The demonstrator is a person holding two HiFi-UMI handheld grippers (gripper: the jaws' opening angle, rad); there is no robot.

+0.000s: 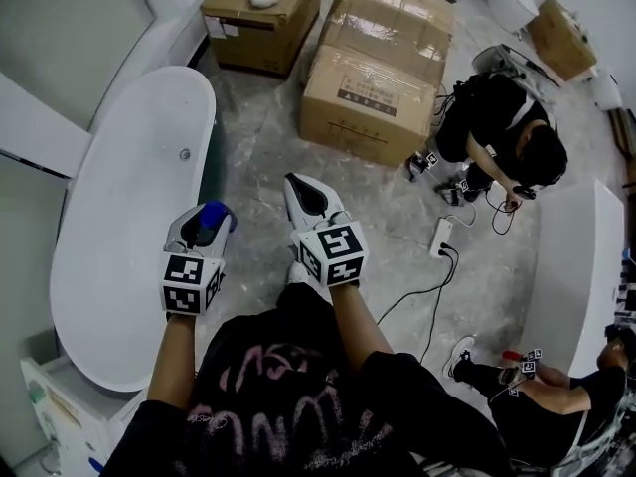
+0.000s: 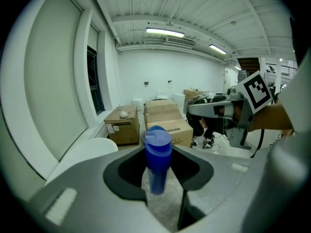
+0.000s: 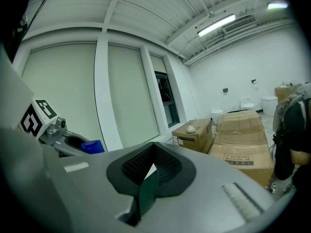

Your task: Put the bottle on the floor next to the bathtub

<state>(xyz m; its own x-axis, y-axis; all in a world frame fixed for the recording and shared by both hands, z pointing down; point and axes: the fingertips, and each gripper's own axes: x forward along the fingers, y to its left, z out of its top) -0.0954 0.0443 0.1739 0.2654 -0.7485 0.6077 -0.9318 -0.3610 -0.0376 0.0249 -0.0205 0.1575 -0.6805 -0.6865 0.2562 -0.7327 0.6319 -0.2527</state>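
Observation:
A blue bottle [image 2: 157, 159] with a lighter blue cap stands upright between the jaws of my left gripper [image 2: 160, 176], which is shut on it. In the head view the bottle [image 1: 211, 217] shows as a blue cap at the tip of the left gripper [image 1: 199, 229], held in the air beside the right rim of the white bathtub [image 1: 129, 217]. My right gripper [image 1: 308, 199] hovers just to the right over the grey floor, jaws shut with nothing between them [image 3: 153, 171]. From the right gripper view the bottle [image 3: 92, 146] appears at the left.
Cardboard boxes [image 1: 383, 63] stand on the floor beyond the grippers, with one more box [image 1: 263, 13] at the back left. A person [image 1: 502, 132] crouches at the right among cables and a power strip [image 1: 440, 237]. Another person [image 1: 537, 386] sits at lower right by a second white tub [image 1: 571, 266].

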